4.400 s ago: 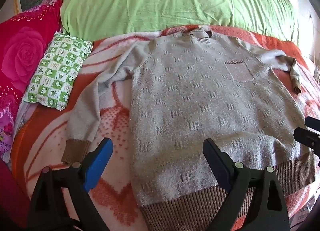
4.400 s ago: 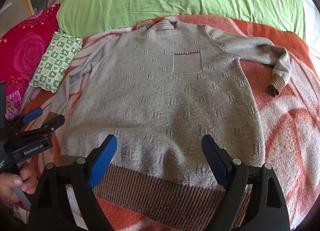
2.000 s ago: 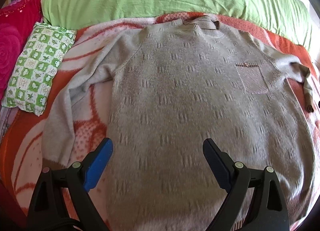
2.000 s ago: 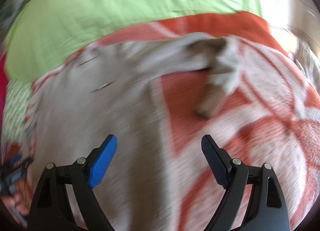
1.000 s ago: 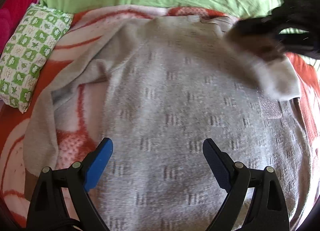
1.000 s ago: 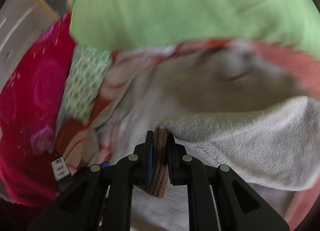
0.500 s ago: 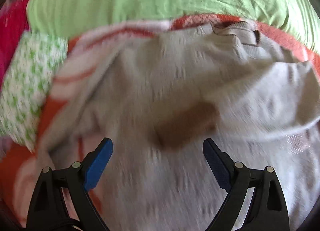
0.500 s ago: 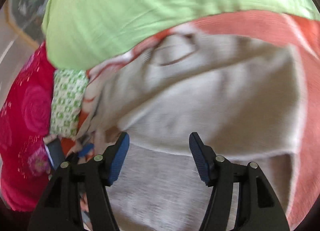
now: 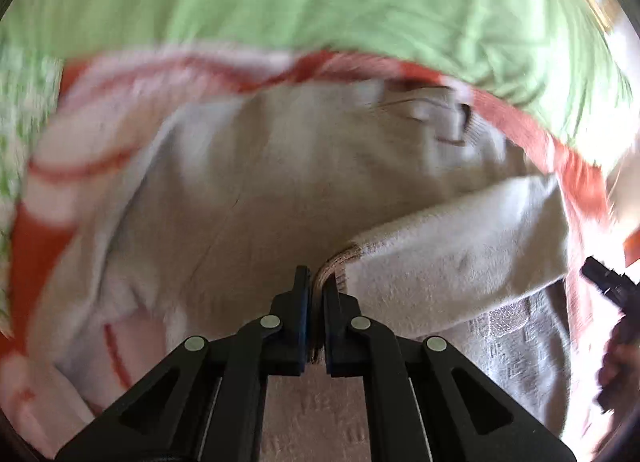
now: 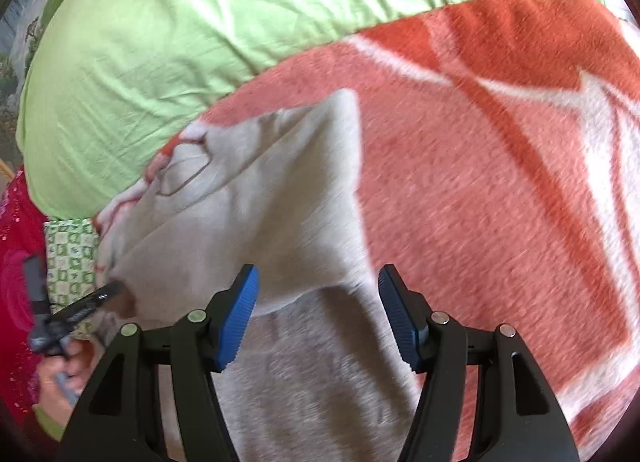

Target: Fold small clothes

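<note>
A grey knit sweater (image 9: 248,189) with brown ribbed cuffs lies on an orange and white blanket (image 10: 500,165). Its right sleeve (image 9: 460,258) is folded across the chest. My left gripper (image 9: 315,294) is shut on that sleeve's brown cuff (image 9: 332,262) over the middle of the sweater. My right gripper (image 10: 318,302) is open and empty above the sweater's (image 10: 280,201) right side, near the folded shoulder. The left gripper shows small at the left of the right wrist view (image 10: 108,294), with the cuff in it.
A green pillow (image 9: 320,1) lies along the head of the bed. A green and white checked cushion (image 10: 68,254) and red floral bedding (image 10: 16,282) sit at the left. The right gripper's black tip (image 9: 604,278) shows at the left wrist view's right edge.
The right gripper carried the right sleeve's cuff across the chest, let it go and drew back to the right. The left gripper has shut on that cuff.
</note>
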The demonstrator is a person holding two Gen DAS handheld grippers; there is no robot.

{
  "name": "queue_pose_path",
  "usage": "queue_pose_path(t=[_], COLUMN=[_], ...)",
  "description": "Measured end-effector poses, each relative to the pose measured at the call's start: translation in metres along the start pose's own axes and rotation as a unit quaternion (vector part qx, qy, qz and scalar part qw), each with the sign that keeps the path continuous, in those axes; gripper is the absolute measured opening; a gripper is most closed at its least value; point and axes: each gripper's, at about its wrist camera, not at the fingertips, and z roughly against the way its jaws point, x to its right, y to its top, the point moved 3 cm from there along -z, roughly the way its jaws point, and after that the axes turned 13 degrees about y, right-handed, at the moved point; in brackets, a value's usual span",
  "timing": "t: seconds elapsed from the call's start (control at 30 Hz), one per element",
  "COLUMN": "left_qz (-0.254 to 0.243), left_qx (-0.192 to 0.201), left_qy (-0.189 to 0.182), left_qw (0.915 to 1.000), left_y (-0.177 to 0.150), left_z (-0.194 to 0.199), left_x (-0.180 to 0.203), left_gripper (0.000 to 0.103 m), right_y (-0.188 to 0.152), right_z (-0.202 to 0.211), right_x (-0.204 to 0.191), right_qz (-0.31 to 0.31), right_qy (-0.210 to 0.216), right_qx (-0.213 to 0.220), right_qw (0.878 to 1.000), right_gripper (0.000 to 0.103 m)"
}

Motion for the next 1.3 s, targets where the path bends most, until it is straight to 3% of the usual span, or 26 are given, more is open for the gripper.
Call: queue_pose_path(t=[0.1,0.47,0.57,0.67,0.77,0.83,0.9,0.97,1.0,1.03,1.1,1.2,1.3], left_qz=[0.008,0.076,0.107,0.092,0.082,0.084,0.087,0.066,0.050,0.043,0.057,0.070,0.051], left_qx=[-0.028,-0.007,-0.007,-0.027,-0.055,-0.070,-0.067,-0.060,-0.064,-0.073,-0.059,-0.043,-0.065], left_qy=[0.009,0.019,0.002,0.009,0.026,0.019,0.002,0.011,0.022,0.025,0.030,0.042,0.057], left_qw=[0.9995,0.9969,0.9942,0.9953,0.9948,0.9939,0.9939,0.9960,0.9965,0.9961,0.9961,0.9957,0.9949], left_y=[-0.010,0.005,0.008,0.002,-0.008,-0.010,-0.010,-0.008,-0.010,-0.011,-0.009,-0.012,-0.022], left_z=[-0.017,-0.007,-0.001,-0.004,-0.015,-0.021,-0.021,-0.026,-0.031,-0.036,-0.028,-0.019,-0.036], left_x=[-0.010,-0.040,-0.052,-0.050,-0.044,-0.038,-0.032,-0.017,-0.010,-0.005,-0.005,-0.013,-0.012], left_gripper=[0.004,0.004,0.003,0.005,0.027,0.062,0.065,0.053,0.018,0.008,0.008,0.008,0.009], right_y=[0.007,0.024,0.026,0.026,0.027,0.027,0.027,0.027,0.027,0.027,0.030,0.036,0.034], right_z=[-0.011,-0.050,-0.053,-0.055,-0.058,-0.059,-0.061,-0.064,-0.067,-0.069,-0.068,-0.050,-0.066], right_x=[0.005,0.007,0.007,0.004,0.002,0.000,-0.001,-0.004,-0.006,-0.009,-0.015,-0.027,-0.020], right_qz=[0.010,0.040,0.039,0.048,0.044,0.043,0.047,0.051,0.055,0.059,0.067,0.088,0.079], right_qy=[-0.010,-0.041,-0.035,-0.034,-0.027,-0.021,-0.022,-0.022,-0.022,-0.023,-0.027,-0.035,-0.049], right_qx=[-0.005,-0.017,-0.015,-0.018,-0.017,-0.018,-0.020,-0.022,-0.023,-0.026,-0.028,0.007,-0.031], right_qw=[1.000,0.998,0.999,0.998,0.999,0.999,0.998,0.998,0.998,0.998,0.997,0.995,0.995], right_gripper=[0.063,0.063,0.063,0.063,0.063,0.063,0.063,0.063,0.063,0.049,0.013,0.010,0.011])
